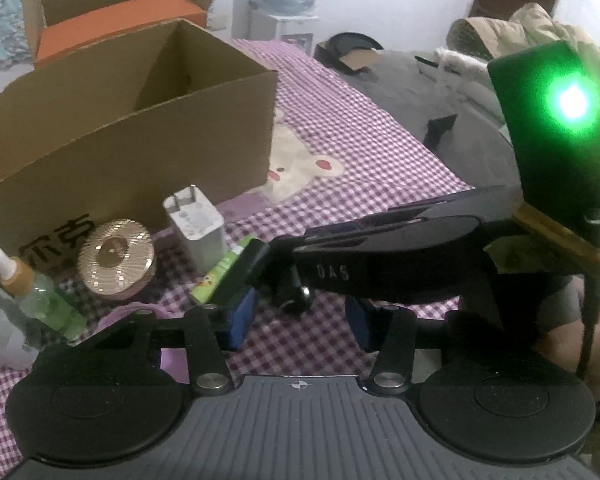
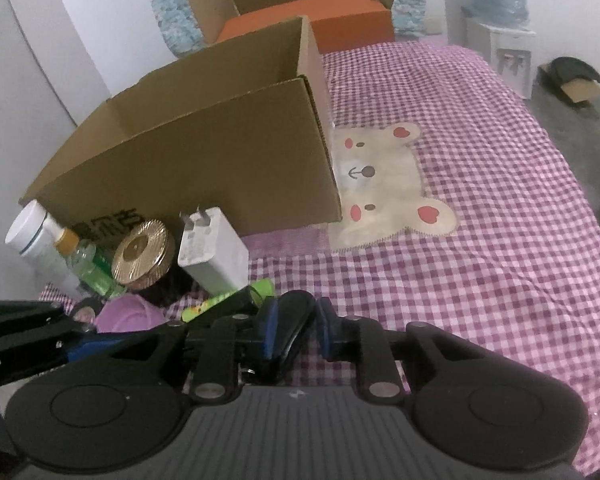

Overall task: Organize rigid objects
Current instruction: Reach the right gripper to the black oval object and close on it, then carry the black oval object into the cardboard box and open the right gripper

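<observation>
An open brown cardboard box [image 1: 131,148] [image 2: 203,160] stands on the checked bedspread. In front of it are a white charger plug [image 1: 195,232] [image 2: 213,256], a round gold-lidded jar [image 1: 117,258] [image 2: 141,252], a green dropper bottle [image 1: 39,296] [image 2: 87,264], a white bottle [image 2: 31,232] and a green tube [image 1: 215,280] [image 2: 227,300]. My left gripper [image 1: 300,320] is open, low over the bedspread; the right gripper's body crosses above it. My right gripper [image 2: 291,336] is shut on a dark curved object [image 2: 295,320], right of the green tube.
A second cardboard box with an orange box inside [image 2: 312,16] [image 1: 115,20] stands behind. A water dispenser [image 2: 500,40] stands beyond the bed. A purple item [image 2: 123,316] lies by the jar. The bear patch [image 2: 384,184] marks open bedspread to the right.
</observation>
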Demonstrator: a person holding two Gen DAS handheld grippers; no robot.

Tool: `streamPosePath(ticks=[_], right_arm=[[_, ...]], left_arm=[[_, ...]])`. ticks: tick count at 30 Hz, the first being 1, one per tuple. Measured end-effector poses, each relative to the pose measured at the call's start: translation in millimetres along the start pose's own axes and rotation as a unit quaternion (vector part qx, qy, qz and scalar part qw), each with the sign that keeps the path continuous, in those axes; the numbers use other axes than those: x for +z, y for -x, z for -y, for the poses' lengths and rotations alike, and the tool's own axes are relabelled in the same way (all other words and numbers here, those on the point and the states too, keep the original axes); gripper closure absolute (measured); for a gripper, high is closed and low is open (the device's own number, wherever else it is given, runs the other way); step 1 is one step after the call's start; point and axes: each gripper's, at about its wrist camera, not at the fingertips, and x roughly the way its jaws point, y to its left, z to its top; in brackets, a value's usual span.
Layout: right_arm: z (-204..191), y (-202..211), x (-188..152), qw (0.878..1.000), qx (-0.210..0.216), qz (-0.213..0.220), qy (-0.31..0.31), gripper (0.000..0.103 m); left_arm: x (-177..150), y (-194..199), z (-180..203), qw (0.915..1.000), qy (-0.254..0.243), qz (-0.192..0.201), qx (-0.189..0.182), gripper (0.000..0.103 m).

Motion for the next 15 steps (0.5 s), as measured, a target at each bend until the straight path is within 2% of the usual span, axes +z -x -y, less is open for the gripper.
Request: streamPosePath(ticks=[10, 15], right_arm=[[17.1, 7.7, -15.0, 0.999, 0.019, -0.009, -0.029, 0.08], [35.6, 5.2, -19.2, 0.994, 0.06, -0.025, -0.087, 0.08]], left_arm=[[5.1, -25.9, 7.3, 0.9994, -0.006, -0.029, -0.02, 0.057], [9.1, -36.9, 10.3, 0.9989, -0.007, -0.041, -0.021, 0.057]])
